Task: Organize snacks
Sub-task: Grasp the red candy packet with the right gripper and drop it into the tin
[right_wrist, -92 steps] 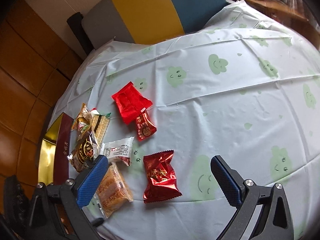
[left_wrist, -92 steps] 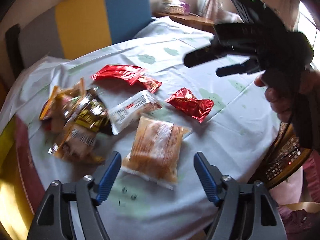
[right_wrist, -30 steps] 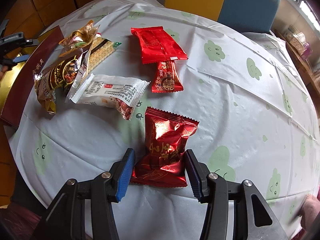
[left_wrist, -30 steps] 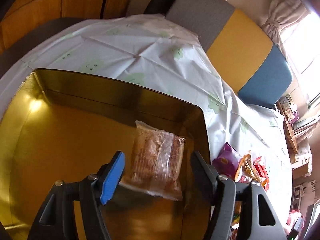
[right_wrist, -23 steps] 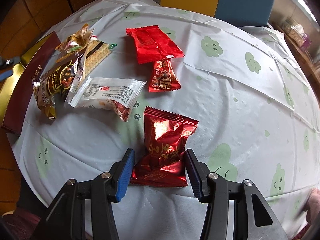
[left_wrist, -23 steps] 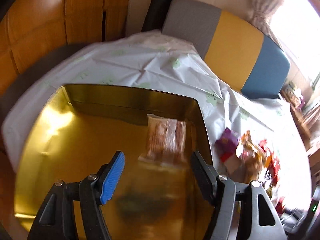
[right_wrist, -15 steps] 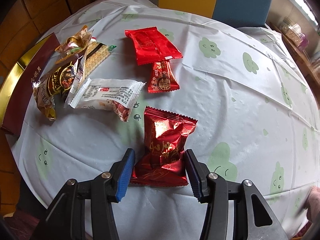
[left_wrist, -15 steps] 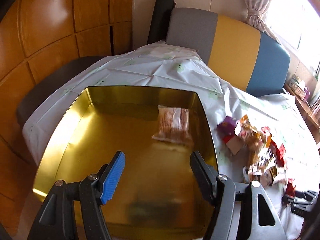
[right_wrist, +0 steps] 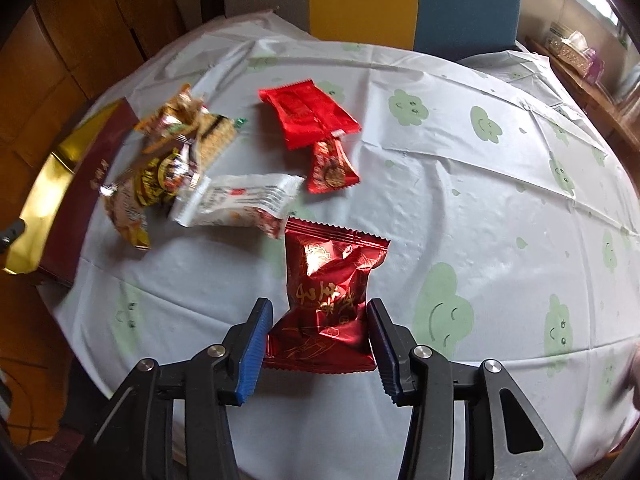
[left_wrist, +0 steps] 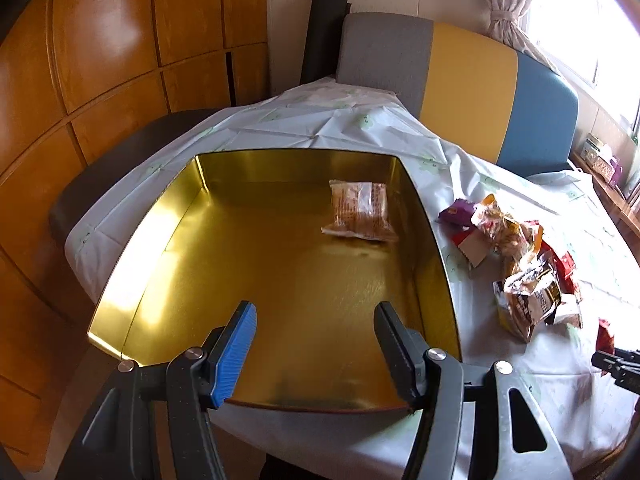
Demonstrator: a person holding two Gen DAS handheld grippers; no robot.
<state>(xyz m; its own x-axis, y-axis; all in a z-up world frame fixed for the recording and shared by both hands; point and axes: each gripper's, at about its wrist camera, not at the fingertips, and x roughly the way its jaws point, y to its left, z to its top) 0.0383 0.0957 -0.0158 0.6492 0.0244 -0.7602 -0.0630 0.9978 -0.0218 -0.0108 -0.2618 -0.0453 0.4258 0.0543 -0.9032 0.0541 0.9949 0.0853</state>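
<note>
Left gripper (left_wrist: 314, 346), jaws apart, has withdrawn; right gripper (right_wrist: 318, 346) stays clamped on red packet (right_wrist: 328, 296).

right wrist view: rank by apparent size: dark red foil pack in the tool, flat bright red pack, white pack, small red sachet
1. dark red foil pack, though it sits nearest the camera, between the right tool fingers, so partly inflated.
2-3. flat bright red pack and white pack: look alike, not ranked.
4. small red sachet, clearly smallest.
</note>
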